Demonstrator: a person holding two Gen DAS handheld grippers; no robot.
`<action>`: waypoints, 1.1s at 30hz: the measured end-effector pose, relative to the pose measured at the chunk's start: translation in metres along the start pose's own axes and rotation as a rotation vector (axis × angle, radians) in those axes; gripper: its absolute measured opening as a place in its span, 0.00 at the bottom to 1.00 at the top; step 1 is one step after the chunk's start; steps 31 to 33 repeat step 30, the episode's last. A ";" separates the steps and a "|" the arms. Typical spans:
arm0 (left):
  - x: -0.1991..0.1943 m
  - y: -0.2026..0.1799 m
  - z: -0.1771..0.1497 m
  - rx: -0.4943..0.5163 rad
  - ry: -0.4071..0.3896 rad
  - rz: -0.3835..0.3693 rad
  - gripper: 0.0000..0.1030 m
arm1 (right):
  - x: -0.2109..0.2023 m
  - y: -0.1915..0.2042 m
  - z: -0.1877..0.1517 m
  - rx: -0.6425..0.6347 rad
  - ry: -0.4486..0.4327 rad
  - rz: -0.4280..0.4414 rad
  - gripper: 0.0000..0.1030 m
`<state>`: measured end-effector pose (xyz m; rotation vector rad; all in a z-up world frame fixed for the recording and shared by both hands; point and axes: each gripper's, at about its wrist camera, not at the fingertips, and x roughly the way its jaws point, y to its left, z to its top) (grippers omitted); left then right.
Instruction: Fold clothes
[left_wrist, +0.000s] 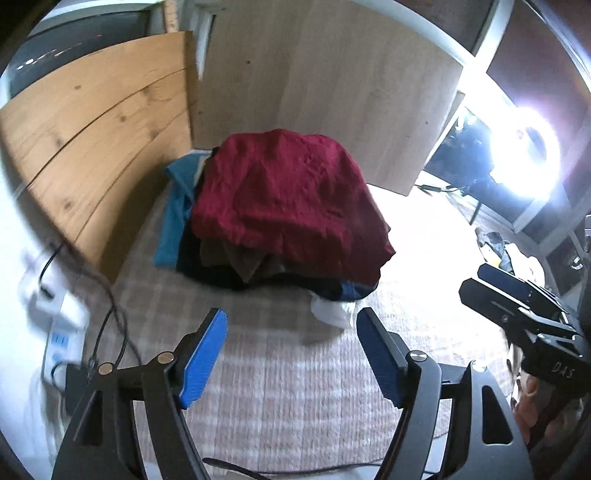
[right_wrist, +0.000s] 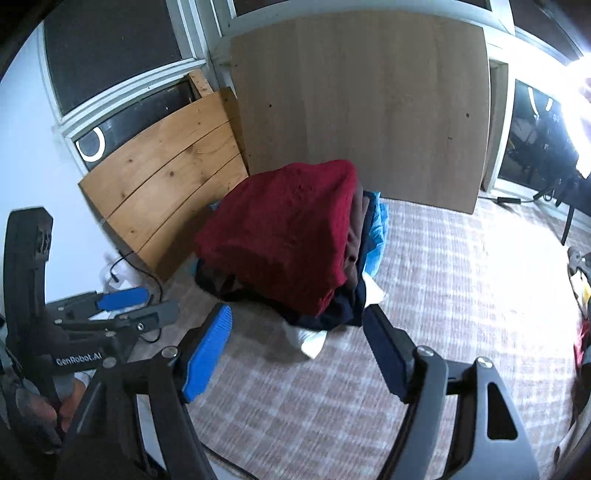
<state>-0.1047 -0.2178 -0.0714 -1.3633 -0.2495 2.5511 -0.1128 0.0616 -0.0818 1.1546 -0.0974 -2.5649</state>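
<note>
A stack of folded clothes (left_wrist: 258, 258) sits on the checked cloth surface (left_wrist: 280, 387) in the back corner, with a dark red garment (left_wrist: 288, 199) on top. Below it lie brown, navy, blue and white pieces. The stack also shows in the right wrist view (right_wrist: 332, 302), red garment (right_wrist: 284, 232) on top. My left gripper (left_wrist: 291, 321) is open and empty, a short way in front of the stack. My right gripper (right_wrist: 295, 321) is open and empty, also just in front of the stack. Each gripper appears at the edge of the other's view, the right gripper (left_wrist: 517, 295) and the left gripper (right_wrist: 125, 306).
A pine board (left_wrist: 99, 147) and a paler panel (left_wrist: 325, 85) stand against the wall behind the stack. A white power strip with black cables (left_wrist: 62, 332) lies at the left. Loose clothes (left_wrist: 506, 254) lie at the far right. A bright ring lamp (left_wrist: 524, 155) glares at the right.
</note>
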 end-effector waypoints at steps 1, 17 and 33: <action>-0.004 -0.001 -0.003 -0.006 -0.007 0.009 0.69 | -0.006 -0.002 -0.002 -0.003 -0.002 0.002 0.71; -0.068 -0.091 -0.032 0.009 -0.073 0.076 0.70 | -0.100 -0.066 -0.045 -0.034 -0.072 -0.107 0.71; -0.086 -0.141 -0.066 -0.041 -0.097 0.097 0.73 | -0.143 -0.111 -0.079 -0.085 -0.086 -0.093 0.71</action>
